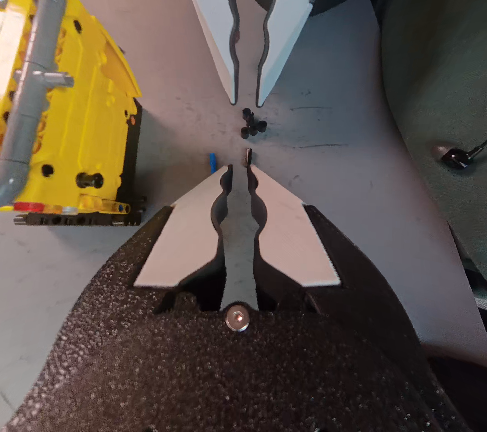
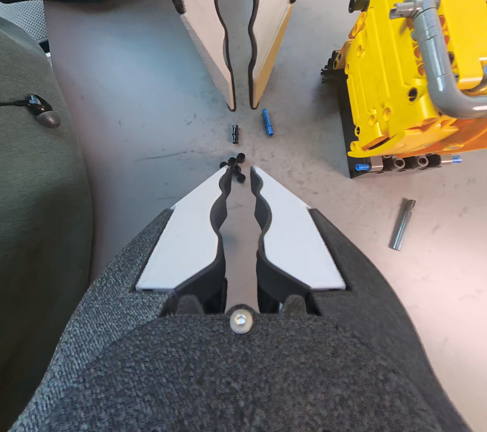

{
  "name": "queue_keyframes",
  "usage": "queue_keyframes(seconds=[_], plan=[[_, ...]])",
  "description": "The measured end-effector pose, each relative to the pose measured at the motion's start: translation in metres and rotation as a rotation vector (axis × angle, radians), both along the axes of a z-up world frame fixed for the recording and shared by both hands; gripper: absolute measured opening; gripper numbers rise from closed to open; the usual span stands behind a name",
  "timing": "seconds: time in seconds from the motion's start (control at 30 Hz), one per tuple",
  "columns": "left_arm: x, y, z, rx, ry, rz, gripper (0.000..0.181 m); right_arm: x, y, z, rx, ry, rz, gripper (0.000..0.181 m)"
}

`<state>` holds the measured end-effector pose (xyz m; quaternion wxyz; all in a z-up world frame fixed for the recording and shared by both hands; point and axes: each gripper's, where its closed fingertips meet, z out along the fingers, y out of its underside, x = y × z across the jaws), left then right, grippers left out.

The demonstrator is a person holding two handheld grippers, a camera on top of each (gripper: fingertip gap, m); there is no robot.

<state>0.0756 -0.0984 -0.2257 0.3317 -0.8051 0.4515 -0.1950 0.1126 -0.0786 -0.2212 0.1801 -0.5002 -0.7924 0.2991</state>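
Grey, scuffed tabletop (image 1: 329,129) sits under both grippers, and they face each other tip to tip with a little scatter of plastic pins between them.

Left gripper (image 1: 239,166), white fingers with wavy black pads on a speckled black body, has its jaws parted by a narrow gap and nothing in between, so it's released. A single short black pin (image 1: 248,156) lies on the table right at its tips, just off the right fingertip. A small blue pin (image 1: 212,161) lies just beside the left fingertip; whether it touches is hard to say.

Right gripper (image 2: 238,167), same white fingers but with a grey speckled body, is also slightly parted and not clamping anything. The small cluster of black connector pins (image 2: 235,167) lies right at its tips, partly between them, close against the left finger pad. In the right wrist view the single black pin (image 2: 235,133) and the blue pin (image 2: 267,122) sit farther out, near the opposing gripper's tips.

Off to the side there's a chunky yellow building-brick model with a grey curved bar over it and a black base (image 2: 411,71), well apart from the pins. A dark grey axle rod (image 2: 402,224) lies alone on the table near the model's base, off to the right of the right gripper. A person's dark green garment with a black cord toggle (image 2: 39,110) fills the table's edge.
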Motion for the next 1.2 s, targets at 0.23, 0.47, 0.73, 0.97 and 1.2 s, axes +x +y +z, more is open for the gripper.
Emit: queue_keyframes(seconds=[0.23, 0.47, 0.73, 0.97, 1.2], plan=[[0.013, -0.003, -0.007, -0.004, 0.026, -0.037, 0.01, 0.007, 0.002, -0.013, 0.032, -0.006, 0.058, 0.017], [0.015, -0.001, -0.018, -0.017, 0.068, -0.03, 0.008, 0.005, 0.005, -0.021, 0.055, -0.023, 0.12, 0.01], [0.014, -0.001, -0.018, -0.03, 0.039, -0.029, 0.003, 0.002, 0.003, -0.019, 0.022, -0.021, 0.175, 0.013], [0.009, -0.008, -0.017, -0.078, 0.004, -0.039, 0.013, -0.009, 0.007, 0.0, -0.063, 0.047, 0.142, 0.017], [-0.01, 0.013, -0.008, -0.013, -0.021, 0.099, 0.012, -0.019, 0.007, -0.007, -0.025, 0.051, 0.139, 0.017]])
